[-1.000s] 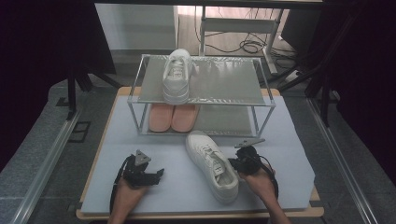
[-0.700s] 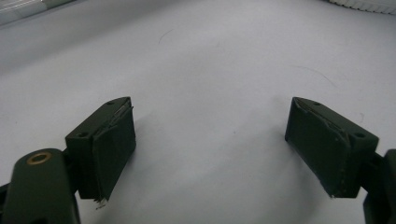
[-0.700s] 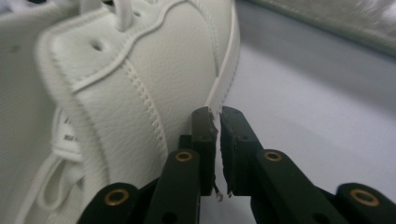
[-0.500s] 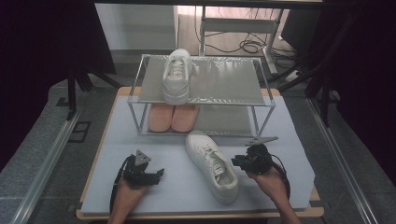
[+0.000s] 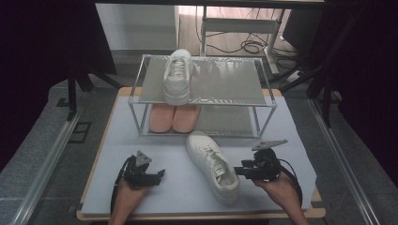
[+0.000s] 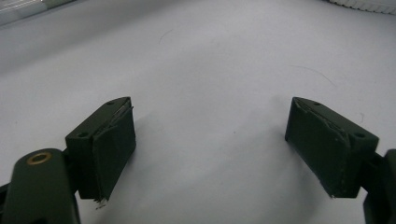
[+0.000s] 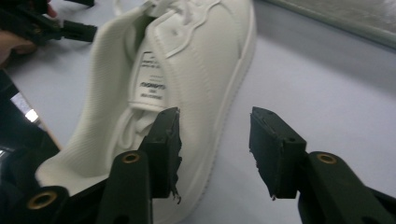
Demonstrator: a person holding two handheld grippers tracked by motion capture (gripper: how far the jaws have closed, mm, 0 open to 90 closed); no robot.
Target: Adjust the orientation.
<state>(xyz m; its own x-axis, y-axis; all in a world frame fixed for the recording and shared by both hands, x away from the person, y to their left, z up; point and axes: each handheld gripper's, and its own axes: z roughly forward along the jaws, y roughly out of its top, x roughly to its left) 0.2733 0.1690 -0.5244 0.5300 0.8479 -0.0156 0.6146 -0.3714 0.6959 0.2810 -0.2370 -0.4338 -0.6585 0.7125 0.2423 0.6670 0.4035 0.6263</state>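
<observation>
A white sneaker [image 5: 213, 166] lies on the pale mat [image 5: 291, 136] in front of the rack, toe towards the rack. In the right gripper view the sneaker [image 7: 187, 60] is close. My right gripper [image 7: 215, 121] is open at its side wall, one jaw in front of the shoe's collar and the other over the mat. From the high view the right gripper [image 5: 238, 171] sits just right of the shoe's heel. My left gripper [image 5: 158, 175] rests left of the shoe, and in its own view the left gripper [image 6: 210, 107] stands open over bare mat.
A two-level metal shoe rack [image 5: 225, 79] stands at the back of the mat. A second white sneaker [image 5: 177, 77] sits on its top shelf and a pink pair [image 5: 173, 118] on the level below. Dark frames and cables surround the table.
My right hand has drawn back a little to the right, away from the sneaker's heel. The left gripper and the sneaker have stayed where they were.
</observation>
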